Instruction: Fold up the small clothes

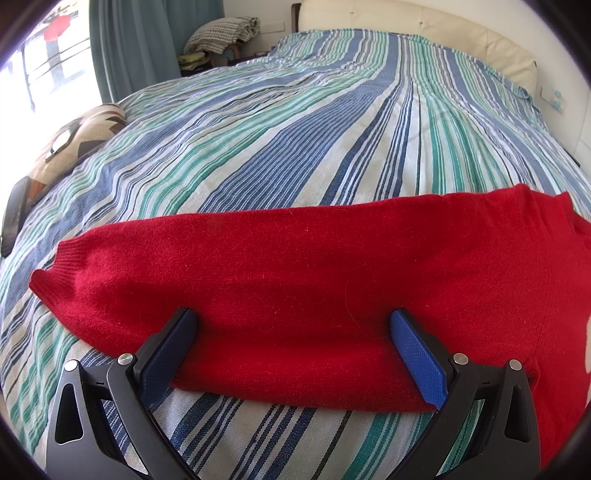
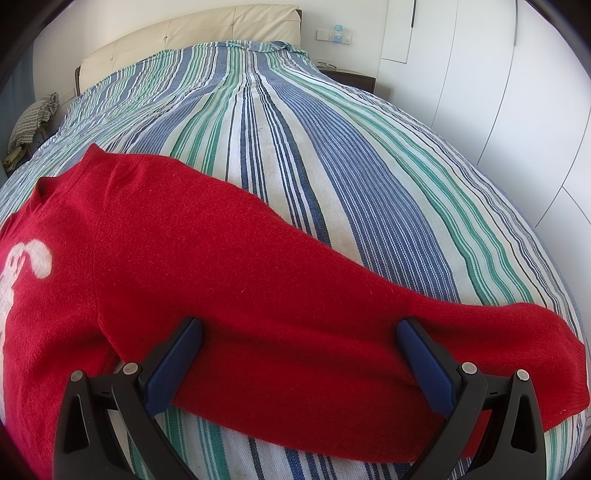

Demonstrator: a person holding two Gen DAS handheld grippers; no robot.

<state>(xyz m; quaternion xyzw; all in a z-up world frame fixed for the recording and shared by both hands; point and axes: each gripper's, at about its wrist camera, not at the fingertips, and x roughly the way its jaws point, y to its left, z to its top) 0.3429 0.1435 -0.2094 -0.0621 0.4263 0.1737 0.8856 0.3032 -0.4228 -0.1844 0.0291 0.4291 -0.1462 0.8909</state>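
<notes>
Striped blue, green and white bedspread (image 1: 295,147) covers the bed on which a red sweater (image 1: 295,266) lies spread flat, sleeves stretched out to either side. Nearest the left camera, the left tool (image 1: 293,323) stands wide open astride the near edge of one sleeve; the right tool (image 2: 300,330) is likewise spread wide over the other sleeve (image 2: 332,295), beside a white rabbit motif (image 2: 22,266). Farther off stands a cream headboard (image 2: 192,33).
</notes>
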